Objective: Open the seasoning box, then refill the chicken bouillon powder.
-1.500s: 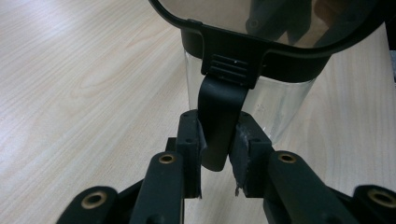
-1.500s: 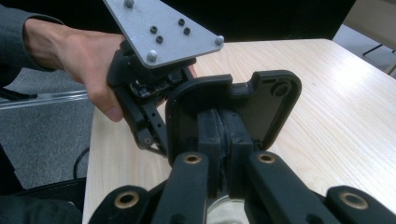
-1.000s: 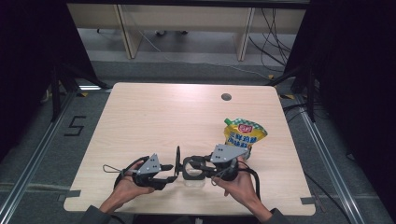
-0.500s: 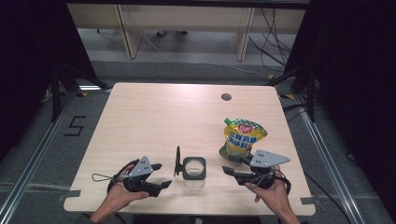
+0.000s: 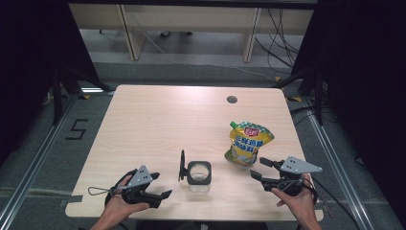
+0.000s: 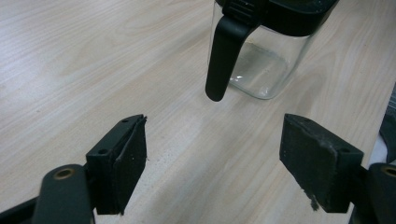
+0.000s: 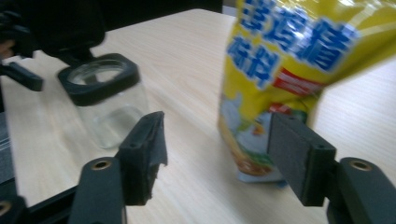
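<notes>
- Standing near the front edge of the table [image 5: 143,120], one clear glass jar [image 5: 199,173] has a square body, a black square collar round its mouth, and a black lid [image 5: 182,166] flipped up on edge at its left side.
- Left gripper [image 5: 164,194]: one unit, just left of the jar at the front edge. Its jaws have just been opening and stand wide, nothing between them. In the left gripper view the lid [image 6: 225,58] hangs ahead of the jaws, clear of both pads.
- Right gripper [image 5: 255,168]: one unit, well right of the jar. Its jaws have just been opening, stand wide and hold nothing.
- One yellow pouch [image 5: 247,143] with blue print stands just beyond the right gripper, upright, apart from the jar.
- One round dark hole [image 5: 232,99] lies near the far edge.
</notes>
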The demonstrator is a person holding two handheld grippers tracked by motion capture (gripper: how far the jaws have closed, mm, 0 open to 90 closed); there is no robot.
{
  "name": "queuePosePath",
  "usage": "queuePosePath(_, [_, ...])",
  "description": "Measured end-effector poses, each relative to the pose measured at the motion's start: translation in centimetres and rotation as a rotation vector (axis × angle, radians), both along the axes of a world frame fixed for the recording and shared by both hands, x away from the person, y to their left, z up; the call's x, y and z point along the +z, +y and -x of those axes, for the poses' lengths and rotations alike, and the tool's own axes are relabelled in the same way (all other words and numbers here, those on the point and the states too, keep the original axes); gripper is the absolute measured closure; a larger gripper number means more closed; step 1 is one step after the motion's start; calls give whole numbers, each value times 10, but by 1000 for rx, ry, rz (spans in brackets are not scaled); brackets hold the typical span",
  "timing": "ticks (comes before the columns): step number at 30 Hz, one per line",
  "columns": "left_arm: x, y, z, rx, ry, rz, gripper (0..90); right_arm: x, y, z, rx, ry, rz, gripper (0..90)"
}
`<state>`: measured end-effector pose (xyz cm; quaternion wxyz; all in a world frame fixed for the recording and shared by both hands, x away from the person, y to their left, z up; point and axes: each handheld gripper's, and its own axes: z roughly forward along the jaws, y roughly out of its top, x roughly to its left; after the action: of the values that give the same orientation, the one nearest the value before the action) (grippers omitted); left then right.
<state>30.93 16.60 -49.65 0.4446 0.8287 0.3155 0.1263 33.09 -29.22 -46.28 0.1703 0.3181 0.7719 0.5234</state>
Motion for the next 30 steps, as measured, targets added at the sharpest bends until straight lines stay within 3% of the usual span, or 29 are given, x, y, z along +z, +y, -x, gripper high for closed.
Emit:
queuePosePath(2, [0,0,1,-12,-3,-17,227,-4,-4,-4,0,-13,0,350])
queuePosePath(3, [1,2,1,-13,-15,-38,227,-6,-5,-4,-23,7,8,315])
queuePosePath(5, [0,0,5,17,6,-11,227,-7,-5,-4,-21,24,4,298])
queuePosePath(7, [0,0,9,12,1,-11,226,-9,-6,-6,-35,35,8,275])
queuePosePath(8, [0,1,11,9,1,-20,225,-10,-8,-9,-30,12,24,257])
queuePosePath(9, [0,0,13,3,-6,-6,225,-11,-8,-9,-30,28,12,240])
queuePosePath(10, [0,0,15,4,-6,-9,223,-12,-8,-10,-44,15,16,224])
queuePosePath(12, [1,0,19,-7,-8,-4,220,-12,-8,-9,-54,61,-7,222])
queuePosePath(14, [2,3,20,-11,-19,-15,220,-13,-10,-13,-52,17,7,221])
queuePosePath(21, [2,8,22,19,-9,-4,214,-13,-13,-12,-77,51,-16,218])
queuePosePath(22, [1,9,22,17,-10,-10,212,-14,-14,-14,-74,13,2,218])
queuePosePath(26, [2,9,21,6,-18,-8,190,-14,-13,-13,-91,53,-21,197])
queuePosePath(27, [1,7,22,26,5,9,186,-15,-14,-16,-89,21,-3,190])
queuePosePath(28, [1,8,21,19,-4,-12,182,-15,-14,-16,-97,31,-3,182])
queuePosePath(30, [-2,6,21,18,2,13,175,-17,-17,-20,-103,23,12,167])
